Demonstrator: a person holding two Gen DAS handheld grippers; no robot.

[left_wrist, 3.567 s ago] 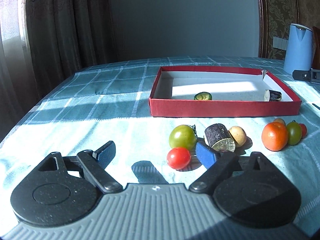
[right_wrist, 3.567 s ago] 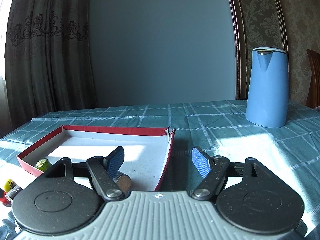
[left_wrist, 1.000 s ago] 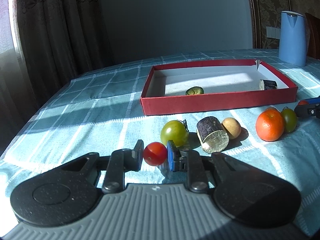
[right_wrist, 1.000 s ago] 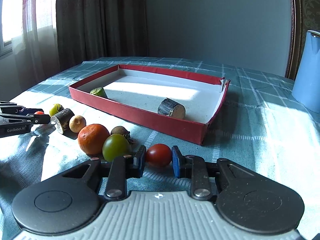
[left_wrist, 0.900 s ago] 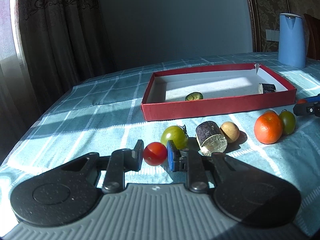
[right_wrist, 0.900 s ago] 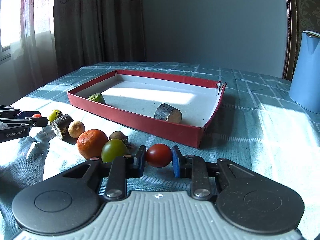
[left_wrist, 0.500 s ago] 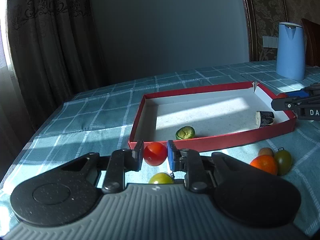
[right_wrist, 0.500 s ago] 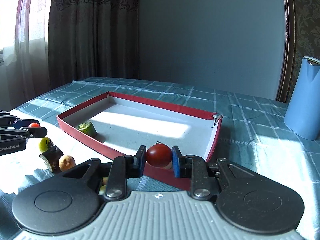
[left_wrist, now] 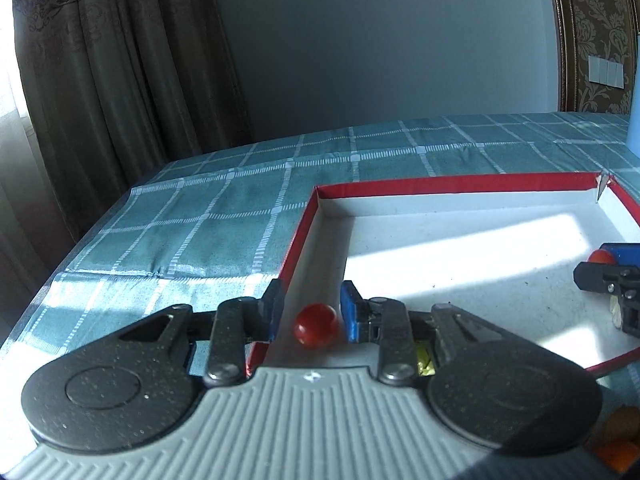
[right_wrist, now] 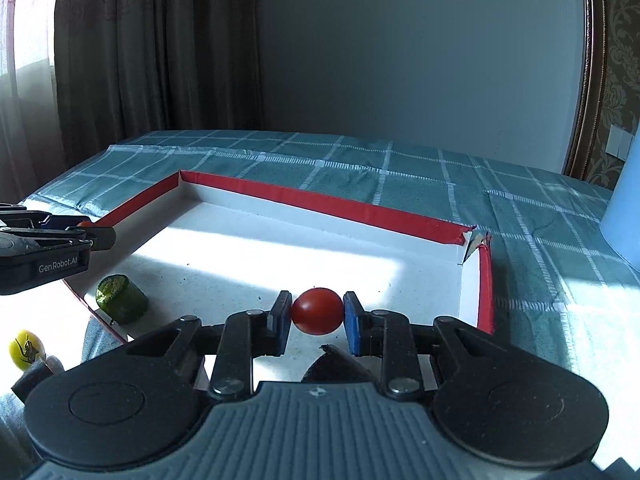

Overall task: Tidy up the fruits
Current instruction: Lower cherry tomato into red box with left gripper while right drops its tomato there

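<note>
1. Left gripper [left_wrist: 308, 312]: jaws parted wider than the red cherry tomato [left_wrist: 315, 324] that sits between them. A gap shows on each side of the fruit, so neither pad is pressing it. Whether the tomato rests on the floor of the tray or is still clear of it cannot be told.
2. The left gripper is over the near left corner of the red tray [left_wrist: 440, 181]; its left finger lies outside the tray wall, its right finger inside.
3. Right gripper [right_wrist: 317, 318]: jaws closed on a second red cherry tomato [right_wrist: 317, 311], both blue pads touching its sides. It is held above the white tray floor, toward the right end of the tray [right_wrist: 332, 205].
4. In the right wrist view, a green cut piece [right_wrist: 121, 298] stands on the tray floor near the left wall, just beside the left gripper's body.
5. A dark cut piece [right_wrist: 336, 368] lies in the tray directly below the right gripper, partly hidden by it.
6. Outside the tray, a yellow-green fruit [right_wrist: 26, 349] lies on the teal checked tablecloth [right_wrist: 400, 168].
7. In the left wrist view, orange fruit [left_wrist: 618, 454] shows at the lower right edge, mostly cut off.
8. A blue kettle [right_wrist: 624, 208] stands at the right edge, well apart from the tray.
</note>
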